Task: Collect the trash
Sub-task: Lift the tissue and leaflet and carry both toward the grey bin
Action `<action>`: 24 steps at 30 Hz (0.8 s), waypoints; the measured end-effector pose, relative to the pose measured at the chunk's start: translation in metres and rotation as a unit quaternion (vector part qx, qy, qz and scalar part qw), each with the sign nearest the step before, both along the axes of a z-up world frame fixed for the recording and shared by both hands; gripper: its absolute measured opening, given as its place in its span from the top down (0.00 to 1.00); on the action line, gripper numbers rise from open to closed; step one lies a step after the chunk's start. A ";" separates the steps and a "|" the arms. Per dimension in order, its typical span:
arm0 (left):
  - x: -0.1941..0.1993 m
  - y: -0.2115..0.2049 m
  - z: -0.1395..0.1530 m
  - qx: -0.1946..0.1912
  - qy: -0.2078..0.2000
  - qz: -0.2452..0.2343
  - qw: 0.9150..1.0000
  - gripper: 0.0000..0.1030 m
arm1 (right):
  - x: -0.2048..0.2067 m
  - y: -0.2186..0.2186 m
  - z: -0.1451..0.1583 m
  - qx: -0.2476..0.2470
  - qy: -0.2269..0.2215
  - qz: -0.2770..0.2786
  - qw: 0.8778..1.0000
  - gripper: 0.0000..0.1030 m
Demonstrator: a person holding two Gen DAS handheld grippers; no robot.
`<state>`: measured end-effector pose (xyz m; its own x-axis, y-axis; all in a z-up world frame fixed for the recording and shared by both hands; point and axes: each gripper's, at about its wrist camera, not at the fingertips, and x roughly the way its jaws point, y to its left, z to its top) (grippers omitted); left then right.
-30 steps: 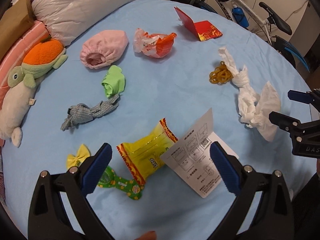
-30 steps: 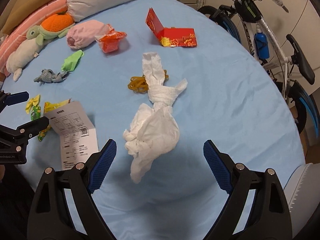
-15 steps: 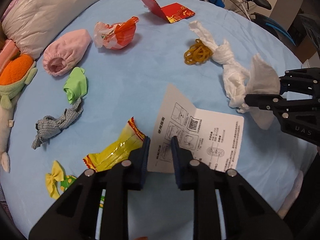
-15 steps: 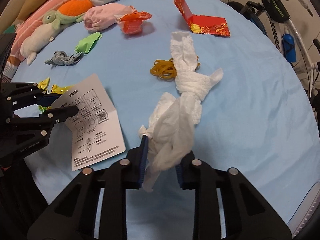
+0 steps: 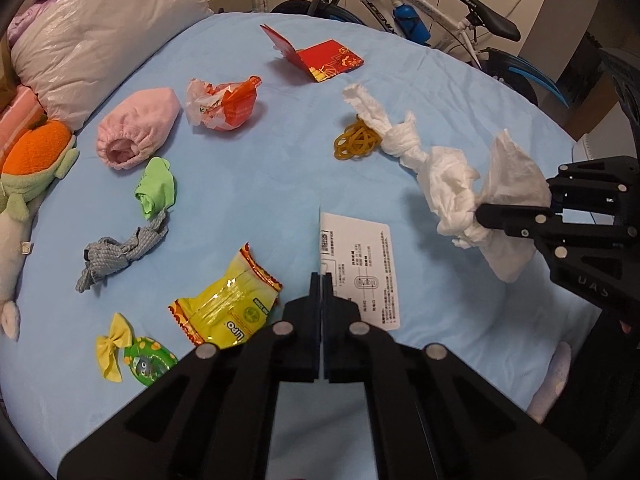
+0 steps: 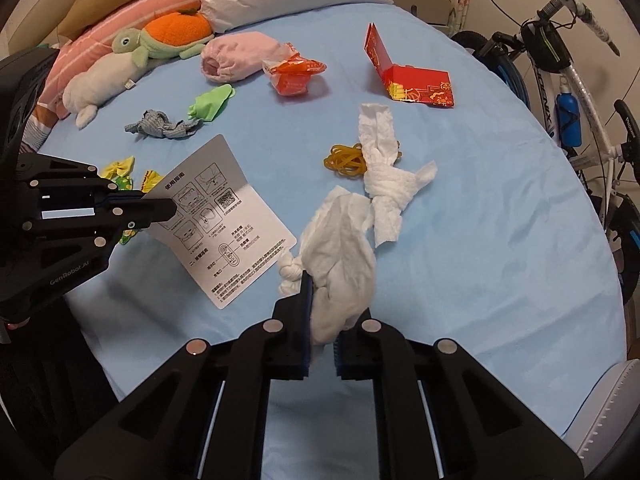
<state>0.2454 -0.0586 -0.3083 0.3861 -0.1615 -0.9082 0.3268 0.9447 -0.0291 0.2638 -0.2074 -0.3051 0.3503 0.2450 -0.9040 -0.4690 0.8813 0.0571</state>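
Across the blue bed [image 5: 248, 184] I have the leaflet [image 5: 360, 256] clamped in my left gripper [image 5: 321, 280] and the tissue wad [image 6: 340, 264] in my right gripper [image 6: 320, 320], while the yellow wrapper [image 5: 228, 300] and orange wrapper [image 5: 224, 104] are left to collect.

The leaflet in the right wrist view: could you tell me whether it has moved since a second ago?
Yes. The leaflet lay flat on the sheet; now the left gripper, whose jaws have just closed on its edge, holds it tilted up, nearer the rubber bands.
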 end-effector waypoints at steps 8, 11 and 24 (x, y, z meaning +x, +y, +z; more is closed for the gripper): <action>-0.028 -0.008 0.049 -0.018 -0.039 -0.007 0.999 0.99 | -0.033 -0.015 0.047 0.015 -0.028 -0.008 0.999 0.93; -0.040 -0.011 0.072 -0.023 -0.057 -0.012 0.998 0.99 | -0.050 -0.024 0.071 0.021 -0.046 -0.013 0.999 0.93; -0.111 -0.073 0.198 -0.041 -0.169 -0.091 0.981 0.99 | -0.166 -0.115 0.195 0.035 -0.133 -0.089 0.986 0.93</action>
<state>0.1346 -0.1312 -0.1101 0.6205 -0.3232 -0.7145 0.4936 0.8689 0.0356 0.0975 -0.3221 -0.1098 0.6165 0.2163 -0.7571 -0.3132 0.9495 0.0162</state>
